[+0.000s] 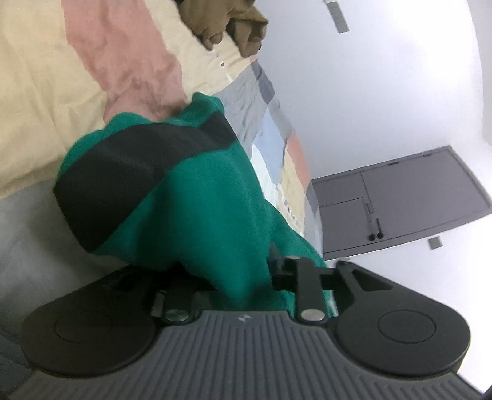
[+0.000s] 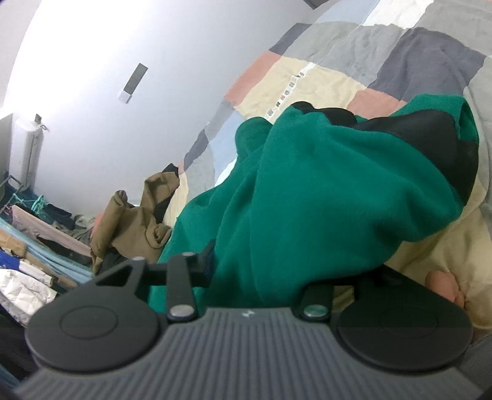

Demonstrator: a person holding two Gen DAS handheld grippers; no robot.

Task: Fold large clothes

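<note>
A large green garment (image 1: 200,200) with a broad black stripe rises off the patchwork bedcover (image 1: 46,92) toward my left gripper (image 1: 221,270). A thick bunch of it fills the gap between the jaws and hides the fingertips; the gripper is shut on it. In the right wrist view the same green garment (image 2: 323,184) drapes down over my right gripper (image 2: 264,270), which is shut on another bunch of it. Only the left finger (image 2: 206,258) shows beside the cloth. The far part of the garment still rests on the bedcover (image 2: 323,77).
A crumpled brown garment (image 1: 221,21) lies at the bed's far edge, also seen as the brown garment (image 2: 135,221) near the wall. A grey door (image 1: 399,200) stands beyond the bed. Several piled clothes (image 2: 37,246) sit low on the left. A person's fingers (image 2: 442,283) show by the right gripper.
</note>
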